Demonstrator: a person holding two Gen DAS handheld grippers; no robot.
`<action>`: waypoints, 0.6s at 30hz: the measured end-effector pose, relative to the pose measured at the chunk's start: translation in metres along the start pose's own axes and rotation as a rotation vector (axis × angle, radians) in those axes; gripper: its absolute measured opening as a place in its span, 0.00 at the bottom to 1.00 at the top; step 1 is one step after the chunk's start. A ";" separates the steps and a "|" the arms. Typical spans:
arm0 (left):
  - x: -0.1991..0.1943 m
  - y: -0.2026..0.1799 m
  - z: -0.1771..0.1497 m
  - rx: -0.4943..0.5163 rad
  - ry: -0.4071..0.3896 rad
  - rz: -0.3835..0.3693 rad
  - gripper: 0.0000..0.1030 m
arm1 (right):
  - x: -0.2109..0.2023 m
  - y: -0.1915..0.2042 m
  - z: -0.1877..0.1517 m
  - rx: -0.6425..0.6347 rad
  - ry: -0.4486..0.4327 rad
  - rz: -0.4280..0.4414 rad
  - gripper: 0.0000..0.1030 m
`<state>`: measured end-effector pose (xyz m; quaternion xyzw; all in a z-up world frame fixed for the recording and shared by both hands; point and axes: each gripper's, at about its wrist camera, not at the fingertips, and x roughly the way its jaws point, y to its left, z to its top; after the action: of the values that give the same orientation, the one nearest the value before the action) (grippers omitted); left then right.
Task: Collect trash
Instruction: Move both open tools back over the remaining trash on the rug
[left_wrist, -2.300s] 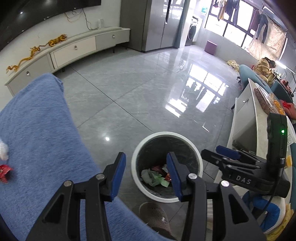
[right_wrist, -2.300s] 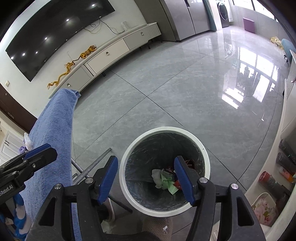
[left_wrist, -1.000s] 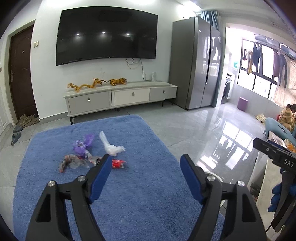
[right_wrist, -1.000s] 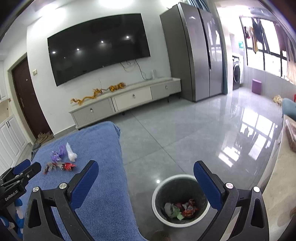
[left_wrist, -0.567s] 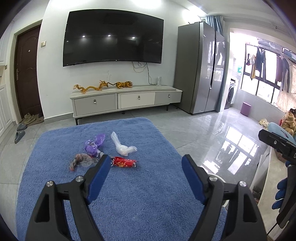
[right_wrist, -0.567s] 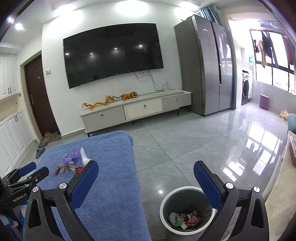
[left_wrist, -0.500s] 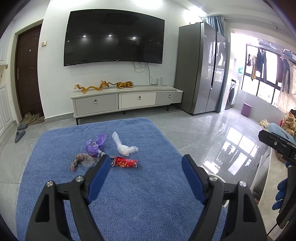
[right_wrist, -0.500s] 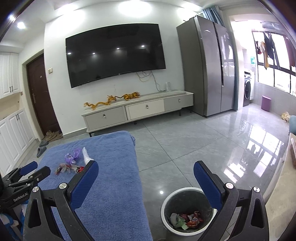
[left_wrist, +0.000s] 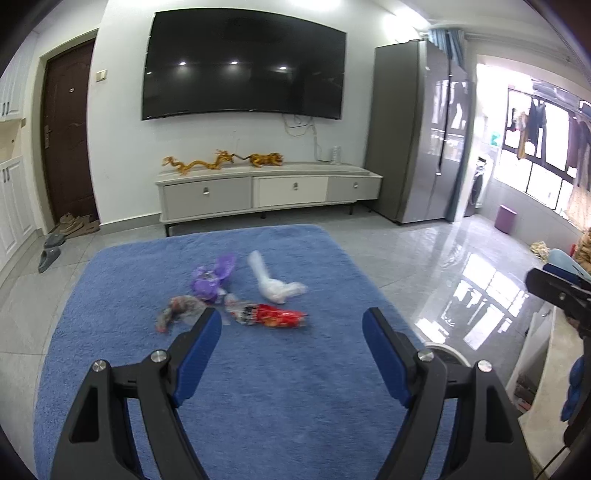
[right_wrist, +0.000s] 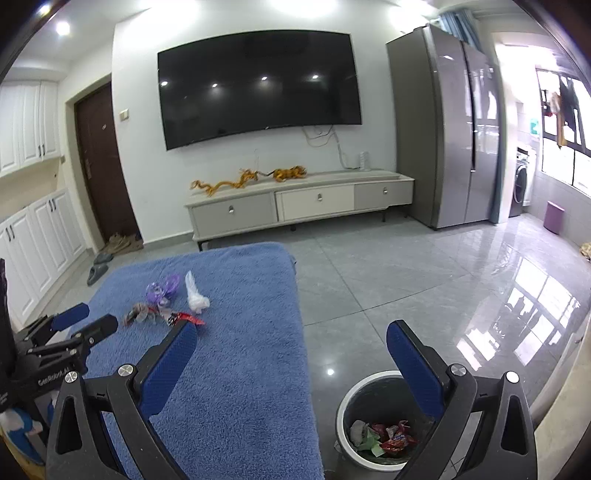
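Several pieces of trash lie on a blue towel-covered table: a red wrapper, a white plastic bag, a purple wrapper and a clear crumpled wrapper. My left gripper is open and empty, just short of the red wrapper. My right gripper is open and empty, held over the table's right edge. The trash also shows in the right wrist view: red wrapper, white bag, purple wrapper. A white-rimmed bin holding wrappers stands on the floor to the right.
The left gripper shows at the left in the right wrist view; the right gripper shows at the right edge of the left wrist view. A TV cabinet, a fridge and a glossy tiled floor lie beyond.
Both grippers rose from over the bin and swung toward the table. In the last half second the left gripper has edged closer to the trash.
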<state>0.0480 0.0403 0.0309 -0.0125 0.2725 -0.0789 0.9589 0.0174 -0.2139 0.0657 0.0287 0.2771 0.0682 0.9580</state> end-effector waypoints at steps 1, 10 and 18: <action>0.002 0.007 -0.001 -0.004 0.003 0.013 0.76 | 0.004 0.002 0.000 -0.006 0.008 0.011 1.00; 0.028 0.107 -0.015 -0.106 0.101 0.146 0.76 | 0.075 0.032 0.002 -0.070 0.136 0.170 1.00; 0.070 0.144 -0.016 -0.140 0.172 0.139 0.76 | 0.154 0.083 0.000 -0.143 0.265 0.362 0.80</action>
<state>0.1190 0.1719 -0.0285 -0.0536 0.3585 0.0061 0.9320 0.1364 -0.1088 -0.0076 0.0007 0.3853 0.2616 0.8849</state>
